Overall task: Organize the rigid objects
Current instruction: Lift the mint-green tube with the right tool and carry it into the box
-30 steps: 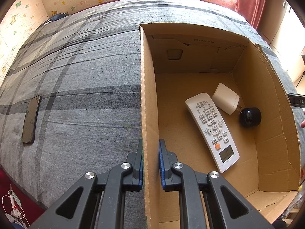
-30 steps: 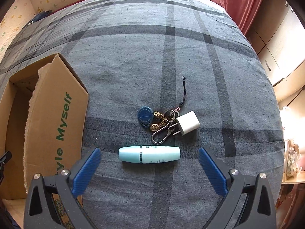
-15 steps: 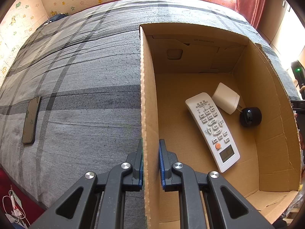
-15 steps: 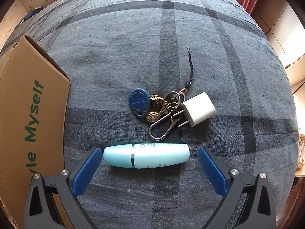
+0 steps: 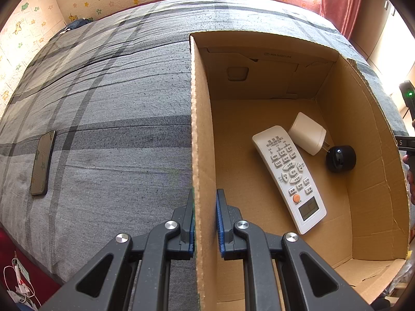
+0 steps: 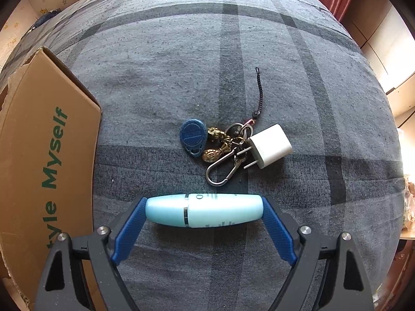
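Roughly halfway, by my reading: three items boxed, at least three left on the bed

Left wrist view, left to right. Dark phone [image 5: 42, 163], flat glossy slab, lies alone on the grey plaid bedcover [image 5: 116, 119], well apart from the box; whether it belongs to the job I cannot tell. Left gripper [image 5: 205, 223] clenched on the near left wall of the cardboard box [image 5: 202, 119], one blue ribbed pad on each face of the raw corrugated edge, apparently to steady it. On the box floor: white remote [image 5: 289, 177], long, slightly curved, matte plastic with rubbery buttons; beside its far end a white charger block [image 5: 307, 136]; just right of that a small black round object [image 5: 340, 158], glossy, nature unclear

Right wrist view, left to right. Box flap with green print at the left edge. Pale blue tube [image 6: 205, 213], smooth, cigar-shaped with a thin dark band, lies crosswise on the cover between the blue pads of the right gripper [image 6: 205, 223]; jaws closing, pads at or just touching both tube ends, firm grip not yet evident. Farther off: key bunch [image 6: 220, 145] with blue teardrop fob, brass charms, steel carabiner, black cord; touching its right side, a small white plug adapter [image 6: 271, 146], rounded cube with bare prongs

Left to do: tube, keys, adapter into the box
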A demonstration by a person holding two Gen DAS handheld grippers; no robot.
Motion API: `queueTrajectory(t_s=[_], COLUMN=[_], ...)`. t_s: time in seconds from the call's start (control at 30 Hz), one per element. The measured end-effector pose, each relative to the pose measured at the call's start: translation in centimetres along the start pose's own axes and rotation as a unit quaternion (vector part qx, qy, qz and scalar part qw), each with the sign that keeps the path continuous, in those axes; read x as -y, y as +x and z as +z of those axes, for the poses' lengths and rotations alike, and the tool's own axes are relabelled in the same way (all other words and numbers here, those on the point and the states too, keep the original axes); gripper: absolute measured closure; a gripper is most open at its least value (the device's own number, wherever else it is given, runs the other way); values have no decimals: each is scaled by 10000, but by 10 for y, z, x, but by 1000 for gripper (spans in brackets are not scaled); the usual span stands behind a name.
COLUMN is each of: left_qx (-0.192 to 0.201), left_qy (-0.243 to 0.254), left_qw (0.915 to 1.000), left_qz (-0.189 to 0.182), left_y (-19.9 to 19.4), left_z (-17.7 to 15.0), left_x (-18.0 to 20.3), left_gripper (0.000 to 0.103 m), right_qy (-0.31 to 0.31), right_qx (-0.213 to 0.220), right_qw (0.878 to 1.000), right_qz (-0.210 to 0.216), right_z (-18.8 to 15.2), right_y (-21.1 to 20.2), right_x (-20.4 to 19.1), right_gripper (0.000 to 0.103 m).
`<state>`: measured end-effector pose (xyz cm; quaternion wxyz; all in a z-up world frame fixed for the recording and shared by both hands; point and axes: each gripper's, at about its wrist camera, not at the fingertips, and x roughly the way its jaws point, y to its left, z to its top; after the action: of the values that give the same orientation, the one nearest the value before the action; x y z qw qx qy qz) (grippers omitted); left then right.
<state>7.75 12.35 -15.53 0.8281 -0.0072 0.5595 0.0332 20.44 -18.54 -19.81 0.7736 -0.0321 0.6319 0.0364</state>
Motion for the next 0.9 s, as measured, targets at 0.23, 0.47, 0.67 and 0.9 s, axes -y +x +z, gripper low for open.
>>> queueTrajectory(t_s=[0.23,0.47,0.67,0.9], left_qx=[0,-5,-6,-6], left_qy=[-7,4,4,8], left_qw=[10000,10000,10000,10000], left_qz=[-5,3,5,9], left_y=[0,0,0,0], left_z=[0,0,0,0], left_x=[0,0,0,0], left_gripper=[89,89,89,89], right_qy=[-87,-401,-771,-1219], right_qx=[61,298,529,743], right_qw=[9999,9986,9954,9888], right_qz=[68,147,230,430], right_z=[-3,1,0,-3], right_y=[-28,-72,-104,-131], right_x=[-3,-25,-54,-93], right_gripper=[13,13,13,13])
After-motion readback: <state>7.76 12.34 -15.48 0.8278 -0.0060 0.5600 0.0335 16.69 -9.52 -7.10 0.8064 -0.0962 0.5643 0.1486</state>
